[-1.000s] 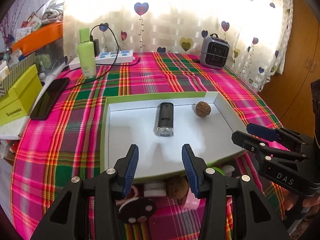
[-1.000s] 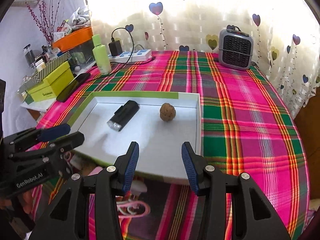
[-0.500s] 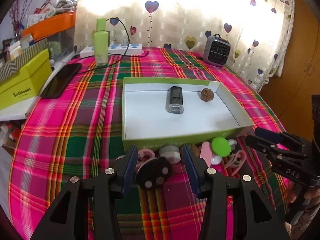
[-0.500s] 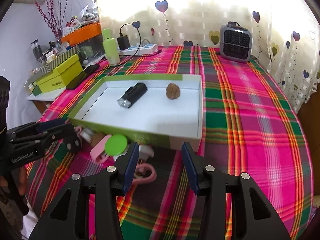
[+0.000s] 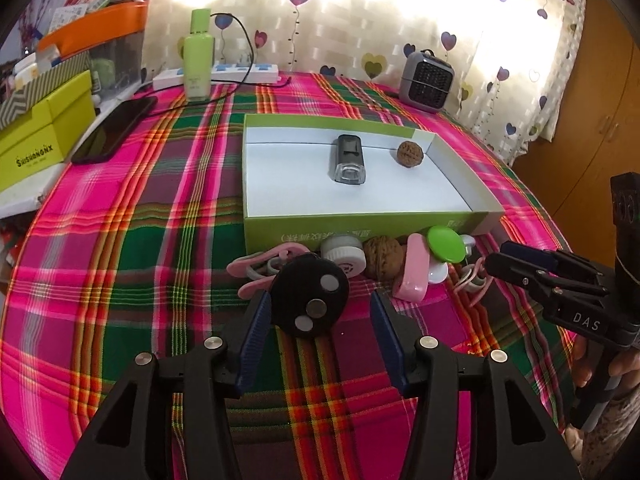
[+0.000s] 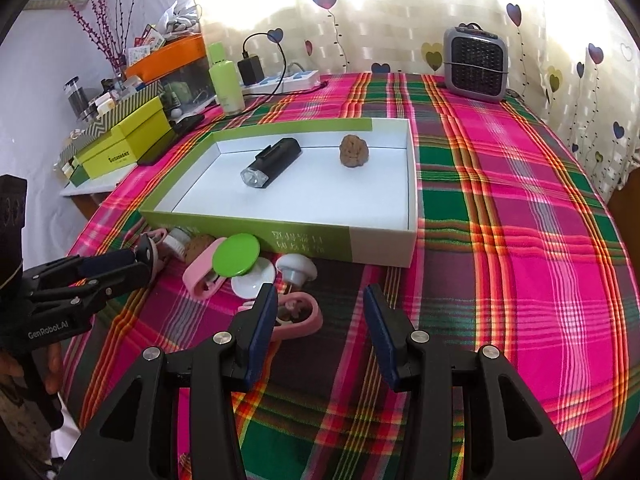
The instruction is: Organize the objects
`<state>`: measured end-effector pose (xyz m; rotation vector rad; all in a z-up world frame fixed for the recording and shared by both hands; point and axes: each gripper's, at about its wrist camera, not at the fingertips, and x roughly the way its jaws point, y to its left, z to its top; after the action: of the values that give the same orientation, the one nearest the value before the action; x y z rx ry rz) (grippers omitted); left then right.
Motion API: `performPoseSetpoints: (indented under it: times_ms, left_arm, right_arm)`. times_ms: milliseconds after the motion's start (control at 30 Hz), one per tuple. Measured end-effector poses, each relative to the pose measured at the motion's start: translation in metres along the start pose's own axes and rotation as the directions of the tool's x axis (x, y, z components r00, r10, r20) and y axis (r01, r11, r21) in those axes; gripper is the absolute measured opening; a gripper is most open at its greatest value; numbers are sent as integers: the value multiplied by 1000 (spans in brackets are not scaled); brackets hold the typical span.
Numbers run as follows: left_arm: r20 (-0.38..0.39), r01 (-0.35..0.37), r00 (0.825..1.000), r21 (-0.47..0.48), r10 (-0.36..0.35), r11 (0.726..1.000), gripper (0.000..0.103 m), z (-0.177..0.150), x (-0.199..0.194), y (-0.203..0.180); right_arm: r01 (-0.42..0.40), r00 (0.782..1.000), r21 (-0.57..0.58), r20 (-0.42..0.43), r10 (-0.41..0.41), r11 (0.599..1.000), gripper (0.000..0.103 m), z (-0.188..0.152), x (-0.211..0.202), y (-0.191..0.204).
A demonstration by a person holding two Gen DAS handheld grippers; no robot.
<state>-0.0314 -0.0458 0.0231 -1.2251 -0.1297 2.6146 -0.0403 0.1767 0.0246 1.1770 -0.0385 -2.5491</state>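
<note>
Left gripper (image 5: 316, 322) spread wide, jaws just been opening, nothing gripped yet. Black disc (image 5: 310, 295) right between the pads, hugging the left one. Right gripper (image 6: 320, 312) slack and empty, further off. Box (image 5: 360, 224) dead ahead.

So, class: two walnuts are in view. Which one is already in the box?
The smaller walnut, beside the torch in the box. The other walnut lies outside on the cloth.
</note>
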Motion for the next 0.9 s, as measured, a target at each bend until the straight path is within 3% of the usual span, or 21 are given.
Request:
performPoseSetpoints:
  times_ms: [467, 900]
  left_arm:
    - [-25, -4, 1000, -16, 4, 1000, 50, 2, 15, 1]
    - [-23, 2, 1000, -13, -2, 1000, 50, 1, 14, -1]
  right_arm:
    - [-37, 999, 1, -30, 37, 999, 46, -3, 8, 4]
    - [-222, 971, -44, -106, 216, 974, 46, -19, 3, 19]
